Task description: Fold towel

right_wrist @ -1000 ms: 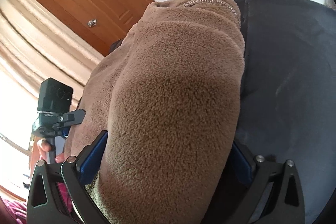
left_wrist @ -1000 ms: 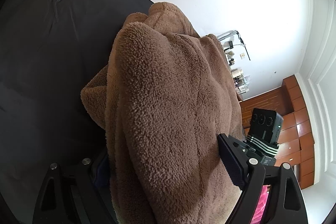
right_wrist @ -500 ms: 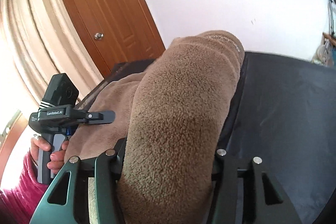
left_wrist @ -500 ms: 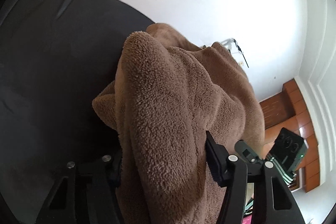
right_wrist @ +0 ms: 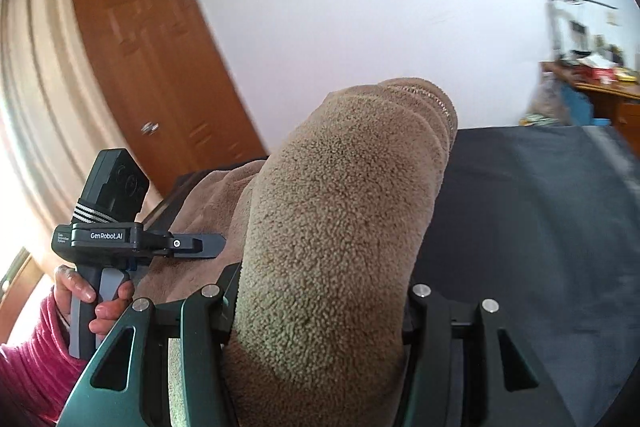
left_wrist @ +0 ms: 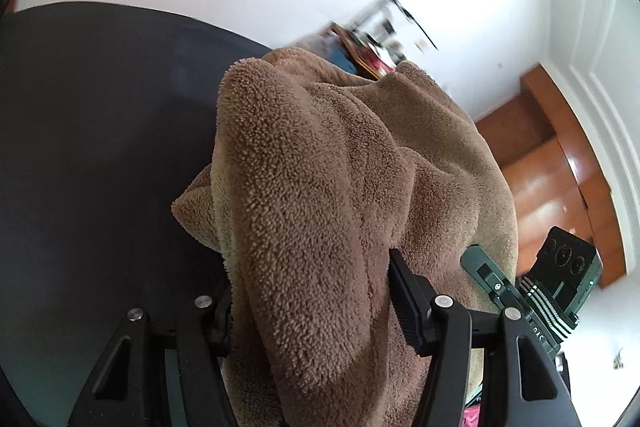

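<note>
Both views have tilted up since 0.5 s ago, showing more wall. Left gripper (left_wrist: pixel 310 301) and right gripper (right_wrist: pixel 320 311) each stay clamped on the brown towel (left_wrist: pixel 340 187), bunched above the black surface (left_wrist: pixel 88 147); beyond, a wooden door (right_wrist: pixel 160 75)

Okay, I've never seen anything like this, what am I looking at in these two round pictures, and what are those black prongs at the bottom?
A person holds a hand-operated gripper in each hand; each carries a wide-angle camera looking along its two fingers, hence the round pictures. The black prongs are those fingers. One picture is from the left gripper, the other from the right gripper. Both are clamped on a fluffy brown towel, lifted above a dark cloth-covered surface. In the right picture you can see the person's hand holding the other gripper's handle.
</note>
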Motion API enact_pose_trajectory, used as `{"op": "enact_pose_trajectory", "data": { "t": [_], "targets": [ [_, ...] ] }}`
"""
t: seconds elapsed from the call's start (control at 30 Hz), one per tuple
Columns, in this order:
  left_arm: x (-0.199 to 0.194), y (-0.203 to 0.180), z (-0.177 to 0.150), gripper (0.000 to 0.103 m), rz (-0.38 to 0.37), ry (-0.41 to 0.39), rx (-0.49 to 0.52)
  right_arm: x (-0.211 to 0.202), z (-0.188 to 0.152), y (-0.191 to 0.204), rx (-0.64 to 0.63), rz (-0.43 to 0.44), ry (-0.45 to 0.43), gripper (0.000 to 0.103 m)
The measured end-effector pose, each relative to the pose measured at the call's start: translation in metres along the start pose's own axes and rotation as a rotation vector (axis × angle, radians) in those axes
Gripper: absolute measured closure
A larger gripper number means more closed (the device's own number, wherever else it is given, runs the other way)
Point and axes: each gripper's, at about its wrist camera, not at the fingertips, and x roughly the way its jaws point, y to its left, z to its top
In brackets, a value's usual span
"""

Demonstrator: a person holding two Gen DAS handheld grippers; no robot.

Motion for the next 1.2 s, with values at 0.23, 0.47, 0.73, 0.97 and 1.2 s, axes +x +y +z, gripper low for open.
{"op": "enact_pose_trajectory", "data": {
  "t": [0.23, 0.47, 0.73, 0.97, 1.2],
  "targets": [
    [0.117, -0.076, 0.034, 0.04, -0.053, 0.087, 0.073, -0.05, 0.01, -0.09, 0.054, -0.151, -0.045, 0.048],
    [0.212, -0.101, 0.046, 0.04, -0.011, 0.157, 0.08, -0.067, 0.012, -0.207, 0.074, -0.241, 0.013, 0.047],
    [0.241, -0.093, 0.038, 0.019, -0.005, 0.158, 0.084, -0.066, -0.016, -0.247, 0.124, -0.299, 0.035, 0.021],
    [0.234, -0.109, 0.038, 0.011, 0.111, 0.158, 0.148, -0.113, -0.036, -0.18, -0.054, -0.464, -0.027, 0.019],
    [0.175, -0.148, 0.016, 0.011, 0.133, 0.052, 0.299, -0.161, -0.074, -0.122, -0.258, -0.593, 0.02, 0.0]
  ]
}}
